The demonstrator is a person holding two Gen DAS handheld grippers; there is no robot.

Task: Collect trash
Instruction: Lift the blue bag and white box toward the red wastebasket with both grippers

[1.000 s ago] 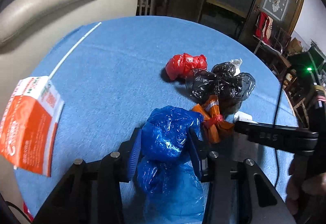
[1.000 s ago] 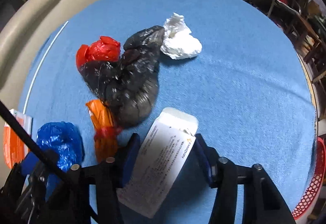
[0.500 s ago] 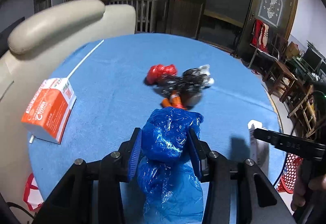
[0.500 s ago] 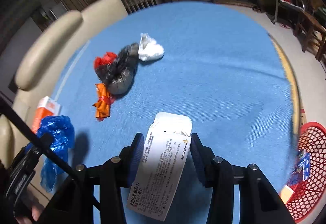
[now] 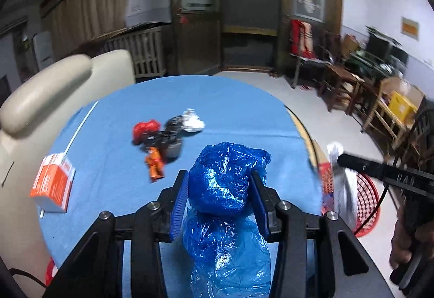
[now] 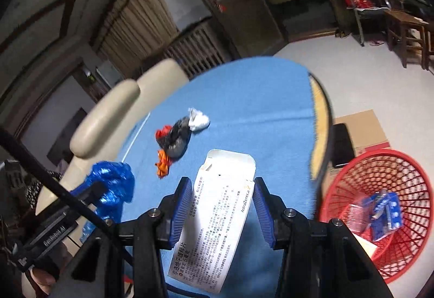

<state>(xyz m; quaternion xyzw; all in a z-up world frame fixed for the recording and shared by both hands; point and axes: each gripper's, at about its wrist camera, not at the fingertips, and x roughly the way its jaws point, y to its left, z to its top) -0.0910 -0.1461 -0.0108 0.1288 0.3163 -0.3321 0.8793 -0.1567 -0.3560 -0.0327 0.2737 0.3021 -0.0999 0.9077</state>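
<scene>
1. The left gripper (image 5: pixel 221 196) has its fingers (image 5: pixel 179 201) pinching a crumpled blue bag (image 5: pixel 226 181); the bag bulges above the pads and hangs down below them, lifted over the near edge of the worktop (image 5: pixel 238 113).
2. The right gripper (image 6: pixel 219 207) has its fingers (image 6: pixel 181 210) pinching a white box (image 6: pixel 217 214) printed with black text; the box lies lengthwise between the pads, its open flap pointing away from the camera, held above the worktop's edge.
3. A red basket (image 6: pixel 379 205) stands on the floor just beside the worktop, to the right of the box; blue and white packets (image 6: pixel 385 212) lie inside it.
4. Left on the worktop near its middle is a cluster that touches: a red bag (image 5: pixel 143 128), a black bag (image 5: pixel 172 135), a white wad (image 5: pixel 192 121) and an orange wrapper (image 5: pixel 154 163).
5. An orange carton (image 5: pixel 53 185) sits well apart from the cluster, near the worktop's left edge.
6. A beige chair (image 5: pixel 43 97) stands against that left side.
7. In the left view, a hand (image 5: pixel 407 246) grips the right gripper's handle at the right border.
</scene>
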